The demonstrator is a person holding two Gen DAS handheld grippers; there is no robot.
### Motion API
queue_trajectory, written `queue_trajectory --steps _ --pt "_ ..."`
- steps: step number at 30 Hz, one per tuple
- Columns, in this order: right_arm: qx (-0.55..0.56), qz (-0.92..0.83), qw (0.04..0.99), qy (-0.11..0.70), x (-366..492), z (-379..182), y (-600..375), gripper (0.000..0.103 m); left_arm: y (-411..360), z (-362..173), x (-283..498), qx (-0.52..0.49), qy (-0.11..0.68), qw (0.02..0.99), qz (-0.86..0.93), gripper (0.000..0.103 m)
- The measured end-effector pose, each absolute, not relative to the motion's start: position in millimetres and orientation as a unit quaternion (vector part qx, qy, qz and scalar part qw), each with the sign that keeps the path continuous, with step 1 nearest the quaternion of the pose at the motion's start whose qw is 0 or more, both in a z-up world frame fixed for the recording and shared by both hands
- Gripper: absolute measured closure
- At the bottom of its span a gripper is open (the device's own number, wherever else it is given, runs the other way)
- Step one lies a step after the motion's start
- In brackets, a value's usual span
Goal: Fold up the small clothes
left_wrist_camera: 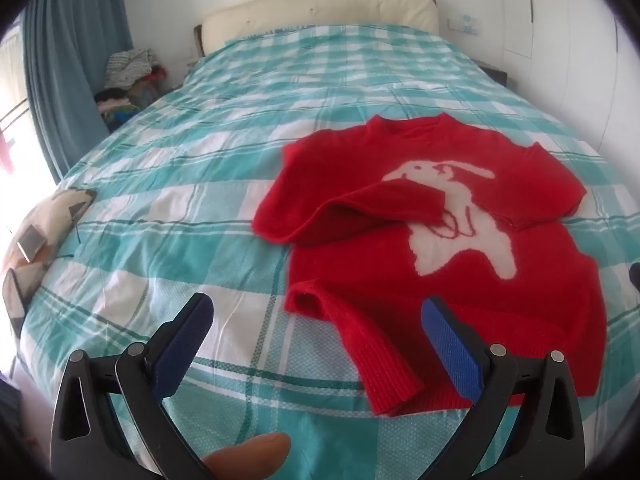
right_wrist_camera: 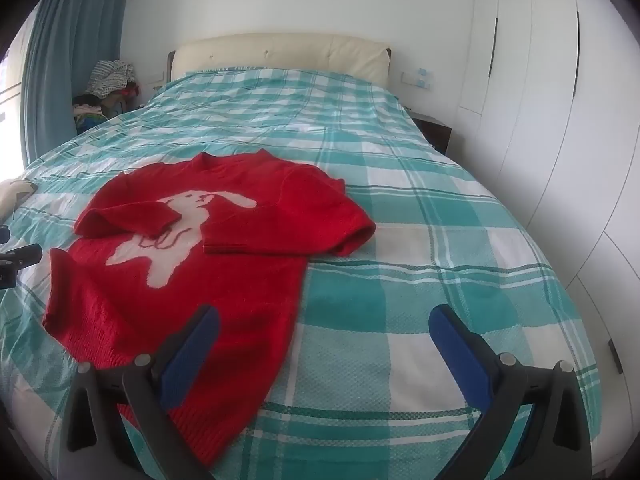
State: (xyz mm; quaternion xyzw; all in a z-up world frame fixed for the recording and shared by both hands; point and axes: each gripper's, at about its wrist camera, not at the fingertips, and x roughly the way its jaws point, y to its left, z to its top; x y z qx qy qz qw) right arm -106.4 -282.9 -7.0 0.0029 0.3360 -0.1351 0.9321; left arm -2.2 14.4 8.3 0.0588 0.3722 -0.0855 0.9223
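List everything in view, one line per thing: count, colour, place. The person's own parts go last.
sweater: one, red with white rabbit, flat on bed, both sleeves folded across front
bed cover: one, teal-white check, over bed
headboard: one, cream, far end
curtain: one, blue, far left
clothes pile: one, mixed, beside bed
wardrobe: one, white, right wall
cushion: one, patterned cream, bed's left edge
left gripper: black, blue pads, jaws open
right gripper: same, jaws open
finger: one, bottom edge
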Motion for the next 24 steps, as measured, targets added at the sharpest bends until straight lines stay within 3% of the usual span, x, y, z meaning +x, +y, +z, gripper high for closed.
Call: queue_trajectory --steps 24 --pt "-0.008 -0.131 0.935 0.329 -105.3 -9.0 -273.4 0.000 6.4 5.5 5.6 0.101 0.398 0.909 -0.067 0.000"
